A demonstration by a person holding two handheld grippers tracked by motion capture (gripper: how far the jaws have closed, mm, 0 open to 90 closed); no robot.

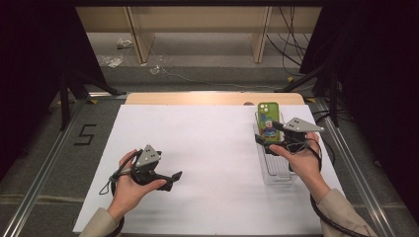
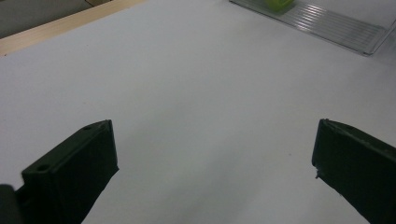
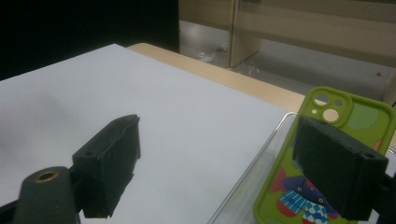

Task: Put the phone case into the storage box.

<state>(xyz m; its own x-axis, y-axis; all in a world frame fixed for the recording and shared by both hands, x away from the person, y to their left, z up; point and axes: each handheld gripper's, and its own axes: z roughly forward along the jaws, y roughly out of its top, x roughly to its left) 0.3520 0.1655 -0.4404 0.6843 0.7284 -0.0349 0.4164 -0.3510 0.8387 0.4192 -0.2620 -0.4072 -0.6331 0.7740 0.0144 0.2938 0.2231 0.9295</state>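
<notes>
A green phone case [image 1: 269,121] with a cartoon print stands upright at the far end of a clear ribbed plastic tray [image 1: 277,174] on the right of the white table. My right gripper [image 1: 266,132] hovers at the tray's far end beside the case, jaws open. In the right gripper view the case [image 3: 366,116] lies behind the right jaw, outside the gap of the gripper [image 3: 217,126], and nothing is between the pads. My left gripper [image 1: 174,179] rests low over the table at the front left, open and empty [image 2: 215,140].
A white sheet [image 1: 197,148] covers the table, with a wooden strip [image 1: 212,98] along its far edge. In the left gripper view the clear tray [image 2: 327,23] sits far off at the top right. Metal rails [image 1: 54,148] flank the table, and cables lie on the floor behind.
</notes>
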